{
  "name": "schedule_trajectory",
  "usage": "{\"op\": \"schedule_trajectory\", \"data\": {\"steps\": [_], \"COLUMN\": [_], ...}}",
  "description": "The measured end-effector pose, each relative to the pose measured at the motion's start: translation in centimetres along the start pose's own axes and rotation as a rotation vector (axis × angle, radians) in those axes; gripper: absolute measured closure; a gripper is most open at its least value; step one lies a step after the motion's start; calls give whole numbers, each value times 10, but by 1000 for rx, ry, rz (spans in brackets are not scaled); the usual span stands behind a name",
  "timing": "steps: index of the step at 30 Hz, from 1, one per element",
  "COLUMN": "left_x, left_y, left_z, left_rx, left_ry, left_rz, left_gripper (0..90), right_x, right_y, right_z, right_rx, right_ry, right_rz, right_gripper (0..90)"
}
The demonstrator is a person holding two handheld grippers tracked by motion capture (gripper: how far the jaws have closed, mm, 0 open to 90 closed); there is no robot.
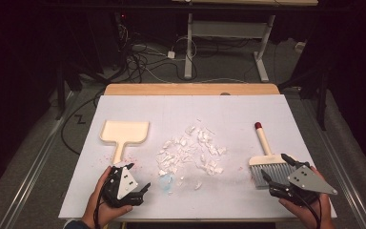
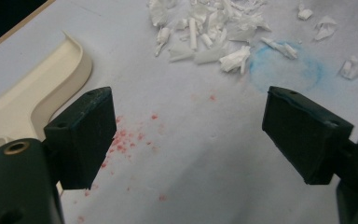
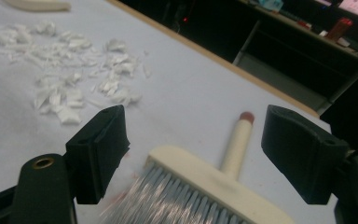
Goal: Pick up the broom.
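Sweeping up, barely begun, judging by how things lie:
Paper scraps (image 1: 190, 151): loose white heap mid-table, between pan and brush, unswept; a few strays near the blue smudge (image 2: 285, 70).
Brush (image 1: 265, 160): flat on the table at the right, bristles toward the person, red-tipped handle pointing away; not lifted, not gripped.
Dustpan (image 1: 124, 133): cream, flat at the left, handle toward the person, tray holding nothing visible.
Right gripper (image 1: 279, 172): jaws spread wide, poised just over the brush head, straddling head and handle root in the right gripper view (image 3: 193, 140); contact with the bristles hard to judge.
Left gripper (image 1: 136, 179): jaws spread wide, pinching nothing, just beside the dustpan handle; bare table and red specks (image 2: 121, 140) between them in the left gripper view (image 2: 186, 135).
Done: nothing yet, by the look of it.
Left: gripping brush and pan, pushing scraps into the tray.
Table (image 1: 238, 109): white sheet over wood, stained red and blue in spots.
Hard to make out: brush bristles blurred and cut off by the lower edge in the right gripper view; dustpan cropped at the left gripper view's edge; dark surroundings beyond the table.
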State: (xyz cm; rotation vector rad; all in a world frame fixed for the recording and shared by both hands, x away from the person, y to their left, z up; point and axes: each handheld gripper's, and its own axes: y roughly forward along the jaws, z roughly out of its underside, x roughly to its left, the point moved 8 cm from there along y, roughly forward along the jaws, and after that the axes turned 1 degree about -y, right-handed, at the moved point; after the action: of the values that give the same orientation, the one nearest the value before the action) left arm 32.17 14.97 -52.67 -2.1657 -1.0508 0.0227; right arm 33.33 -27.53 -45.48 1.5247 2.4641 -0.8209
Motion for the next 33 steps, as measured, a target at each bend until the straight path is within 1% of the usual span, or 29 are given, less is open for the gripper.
{"op": "schedule_trajectory", "data": {"steps": [2,4,7,9,11,12,13,14,15,16,17,18,19,20,21,22,23,24,25,26,27,28,29,30,31,32,33], "left_x": [-2,-3,-4,-4,-4,-4,-4,-5,-6,-8,-9,-10,-10,-10,-9,-9,-9,-9,-9,-10,-10,-10,-11,-11,-11,-11,-11], "left_y": [2,3,3,5,5,5,5,6,5,5,6,6,7,7,8,9,9,10,10,10,10,10,10,10,10,10,10], "left_z": [0,0,-2,-2,-1,-1,-1,-2,-2,-3,-3,-3,-3,-3,-3,-3,-3,-4,-4,-3,-3,-3,-2,-2,-1,-1,-1], "left_rx": [7,12,2,0,6,6,6,4,6,6,9,12,14,15,14,17,16,16,17,19,20,22,23,25,26,26,26], "left_ry": [17,29,29,31,39,39,38,35,39,43,51,58,60,57,54,53,50,49,51,53,54,55,54,53,53,52,51], "left_rz": [1,4,9,12,14,17,21,24,25,27,29,31,33,34,35,37,40,41,42,45,47,48,50,51,51,52,54], "left_gripper": [164,165,165,164,164,164,164,164,164,164,165,165,165,165,165,164,164,165,164,165,165,164,164,165,164,165,165], "right_x": [-1,-4,-4,-6,-7,-11,-11,-15,-15,-18,-25,-25,-34,-34,-38,-41,-46,-51,-54,-58,-61,-63,-67,-68,-68,-67,-67], "right_y": [2,4,5,6,6,9,9,12,12,14,20,20,29,29,33,38,44,51,58,65,72,79,93,100,106,112,112], "right_z": [3,6,7,7,7,8,8,10,10,10,9,9,8,8,7,6,7,6,7,10,13,15,22,26,30,35,35], "right_rx": [5,23,28,37,35,55,55,88,88,100,133,133,174,174,188,200,232,256,289,339,372,389,449,470,497,530,530], "right_ry": [17,27,36,27,29,35,35,46,46,47,68,68,78,78,94,112,139,174,210,249,270,284,319,337,345,346,346], "right_rz": [-15,-1,-8,11,16,25,25,24,24,31,25,25,34,34,23,3,7,2,-14,-13,-13,-26,-14,-20,-32,-36,-36], "right_gripper": [233,230,236,241,242,242,242,241,241,241,227,227,220,220,209,217,230,232,255,274,273,294,322,343,373,382,382]}}
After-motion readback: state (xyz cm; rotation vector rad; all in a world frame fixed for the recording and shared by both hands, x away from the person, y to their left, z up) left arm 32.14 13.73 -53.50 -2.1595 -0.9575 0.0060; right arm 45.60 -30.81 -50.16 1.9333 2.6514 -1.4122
